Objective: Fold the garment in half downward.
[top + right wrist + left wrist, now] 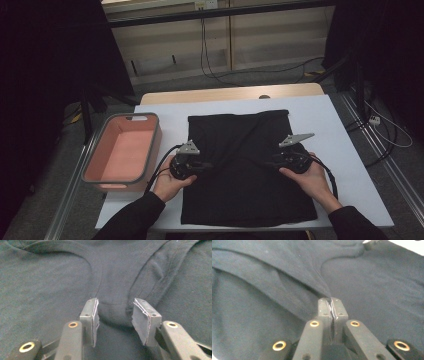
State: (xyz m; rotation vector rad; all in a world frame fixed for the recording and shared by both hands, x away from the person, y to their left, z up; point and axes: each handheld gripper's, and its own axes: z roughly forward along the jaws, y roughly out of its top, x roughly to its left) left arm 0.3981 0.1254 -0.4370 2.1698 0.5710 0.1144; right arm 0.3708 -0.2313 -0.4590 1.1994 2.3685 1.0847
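Observation:
A black garment [245, 165] lies spread over the white table [340, 145], partly folded, with diagonal folds running toward its middle. My left gripper [207, 165] rests at the garment's left part; in the left gripper view its jaws are pressed together on a pinched ridge of the black cloth [322, 287], with the gripper [332, 306] shut on it. My right gripper [267, 162] sits at the garment's right part. In the right gripper view the gripper [115, 317] stands open, a hump of the black fabric [115, 302] lying between its pads [142, 320].
A pink bin with a grey rim [100, 150] stands at the table's left edge, with nothing visible inside. Cables [210, 60] hang and trail on the floor behind the table. Bare white tabletop lies to the right of the garment.

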